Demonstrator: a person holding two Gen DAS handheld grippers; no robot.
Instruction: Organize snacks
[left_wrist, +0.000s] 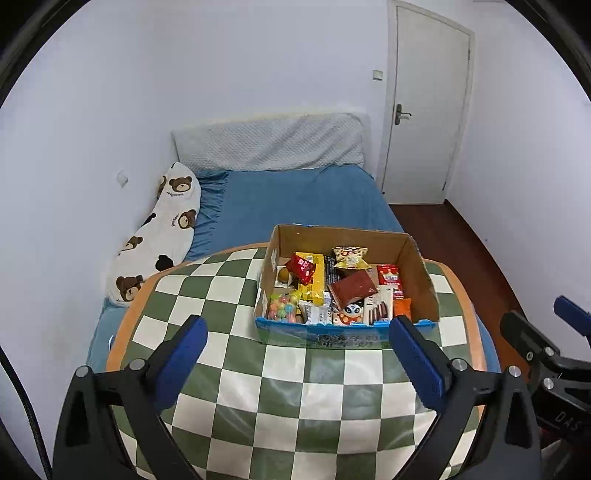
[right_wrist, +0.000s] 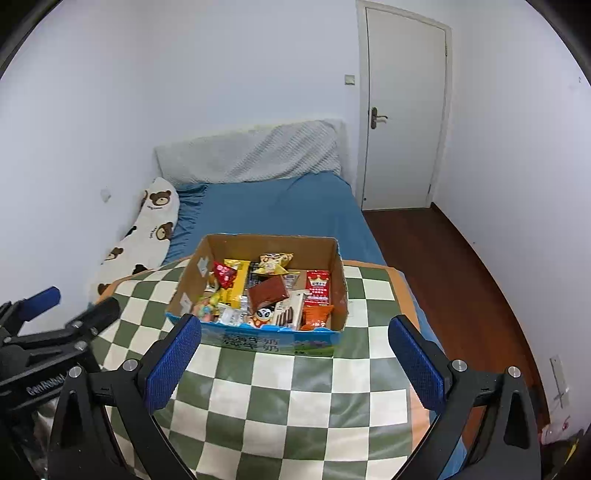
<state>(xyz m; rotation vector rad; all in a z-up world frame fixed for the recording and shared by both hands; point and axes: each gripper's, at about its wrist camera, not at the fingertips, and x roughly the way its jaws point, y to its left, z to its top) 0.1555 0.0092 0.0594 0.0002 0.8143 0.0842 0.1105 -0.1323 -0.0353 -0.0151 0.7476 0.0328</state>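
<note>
An open cardboard box (left_wrist: 424, 273) (right_wrist: 341, 284) stands on a green-and-white checkered table (left_wrist: 280, 398) (right_wrist: 280, 398), filled with several snack packets: a dark red pouch (left_wrist: 352, 288) (right_wrist: 267, 290), a yellow packet (left_wrist: 316, 275) (right_wrist: 236, 282), a bag of coloured candy balls (left_wrist: 282, 306) (right_wrist: 207, 308), an orange packet (left_wrist: 402, 306) (right_wrist: 317, 315). My left gripper (left_wrist: 297, 328) is open and empty, short of the box. My right gripper (right_wrist: 293, 328) is open and empty, also short of the box.
Behind the table is a bed with a blue sheet (left_wrist: 295, 199) (right_wrist: 280, 206), a bear-print pillow (left_wrist: 159, 236) (right_wrist: 144, 229) and a grey headboard cushion (left_wrist: 269, 144). A white door (left_wrist: 428, 107) (right_wrist: 402, 107) and wooden floor (right_wrist: 443, 266) lie to the right.
</note>
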